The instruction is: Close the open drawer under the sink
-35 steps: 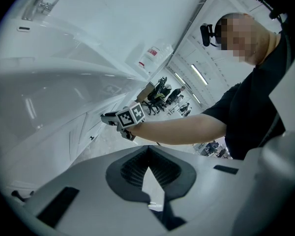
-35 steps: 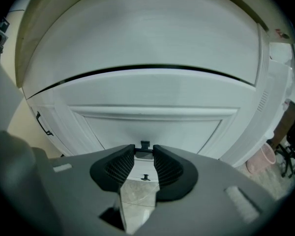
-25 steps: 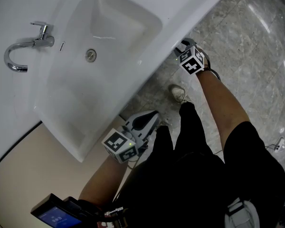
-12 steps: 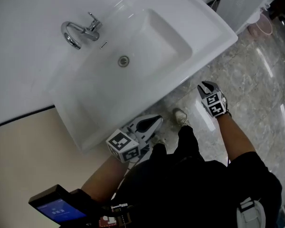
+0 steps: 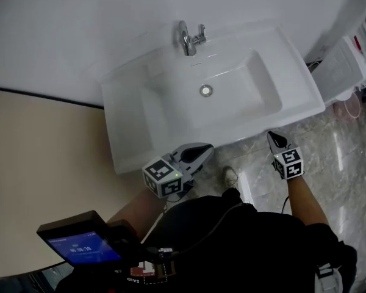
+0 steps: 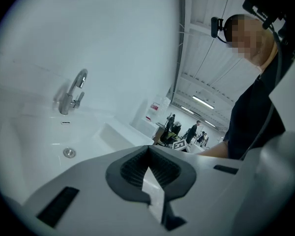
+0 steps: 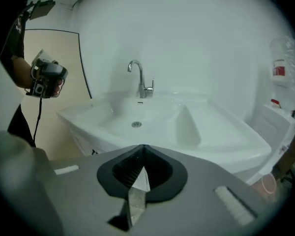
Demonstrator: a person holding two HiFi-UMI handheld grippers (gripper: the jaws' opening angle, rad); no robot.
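Note:
The white sink (image 5: pixel 131 112) with its chrome tap (image 5: pixel 186 38) lies ahead of me. No drawer shows in the head view. In the right gripper view only a strip of the cabinet front (image 7: pixel 81 142) shows below the basin (image 7: pixel 152 114), and I cannot tell how the drawer stands. My left gripper (image 5: pixel 198 152) hangs at the sink's front edge, shut and empty; its pads meet in its own view (image 6: pixel 148 149). My right gripper (image 5: pixel 272 139) is level with the sink's right front corner, clear of it. Its jaws have just been closing and are shut with nothing between them (image 7: pixel 143 149).
A white unit (image 5: pixel 348 66) and a pink bucket (image 5: pixel 354 105) stand right of the sink. Glossy stone floor (image 5: pixel 348 182) spreads under my right arm, a beige wall panel (image 5: pixel 43 163) to the left. A device with a blue screen (image 5: pixel 79 243) sits at my chest.
Both grippers have risen from under the sink's front edge to beside its rim. The right jaws went from open to shut. The head view has swung, so the sink now lies farther off.

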